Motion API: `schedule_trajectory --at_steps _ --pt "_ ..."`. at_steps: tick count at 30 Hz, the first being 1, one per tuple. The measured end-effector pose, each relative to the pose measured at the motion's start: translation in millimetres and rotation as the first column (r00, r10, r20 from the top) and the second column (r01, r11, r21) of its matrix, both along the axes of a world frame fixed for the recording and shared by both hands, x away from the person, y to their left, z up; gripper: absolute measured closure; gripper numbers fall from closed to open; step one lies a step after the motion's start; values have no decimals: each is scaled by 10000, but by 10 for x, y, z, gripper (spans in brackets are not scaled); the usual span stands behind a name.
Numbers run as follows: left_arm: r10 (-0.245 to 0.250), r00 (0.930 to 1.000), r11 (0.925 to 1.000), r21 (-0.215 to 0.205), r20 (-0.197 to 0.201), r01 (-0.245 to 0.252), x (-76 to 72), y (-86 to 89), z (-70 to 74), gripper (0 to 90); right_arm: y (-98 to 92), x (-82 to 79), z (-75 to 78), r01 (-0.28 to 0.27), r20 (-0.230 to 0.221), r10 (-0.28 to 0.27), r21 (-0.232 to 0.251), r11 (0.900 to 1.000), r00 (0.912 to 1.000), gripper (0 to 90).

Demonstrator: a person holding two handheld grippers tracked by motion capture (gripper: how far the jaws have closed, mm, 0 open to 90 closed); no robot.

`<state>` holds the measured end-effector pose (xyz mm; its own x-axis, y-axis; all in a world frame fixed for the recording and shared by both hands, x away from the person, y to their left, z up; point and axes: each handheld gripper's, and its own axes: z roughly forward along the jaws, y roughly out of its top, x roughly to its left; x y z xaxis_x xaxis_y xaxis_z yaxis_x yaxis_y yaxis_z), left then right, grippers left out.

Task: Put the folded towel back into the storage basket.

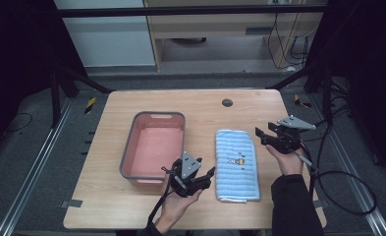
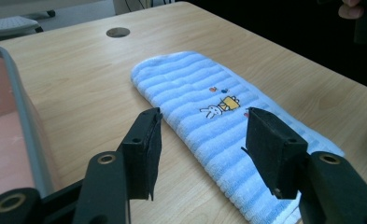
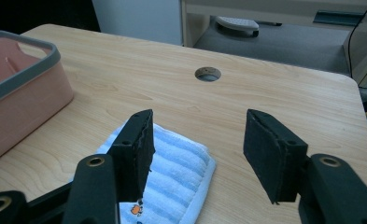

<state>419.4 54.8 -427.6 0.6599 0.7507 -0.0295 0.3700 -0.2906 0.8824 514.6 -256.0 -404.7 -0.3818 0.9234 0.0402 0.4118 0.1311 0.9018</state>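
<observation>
Folded blue striped towel [image 1: 236, 165] lies flat on the table [image 1: 107, 206], small rabbit print facing up, just right of the pink basin [image 1: 153, 150] with grey rim. Left hand-held gripper [image 1: 206, 176] sits near the towel's near left edge, jaws spread, nothing between them. Right hand-held gripper [image 1: 261, 135] sits at the towel's far right corner, jaws also spread and empty. Round cable hole [image 1: 227, 103] shows toward the table's far edge.

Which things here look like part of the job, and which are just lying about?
Likely in the job:
towel
basin
left gripper, open beside the towel
right gripper, open by its far corner

Just there:
table hole
floor cables
</observation>
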Motion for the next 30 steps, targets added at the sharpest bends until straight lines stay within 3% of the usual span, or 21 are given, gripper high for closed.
schedule_trajectory --at_steps 15,30 --pt "-78 9985 9991 419 -542 101 77 -191 -292 473 52 166 -256 -191 -579 183 -133 9997 9982 444" --pt "-82 9945 9970 763 -1047 162 93 -311 -557 497 80 292 -615 -349 -1475 277 -465 9983 9887 442"
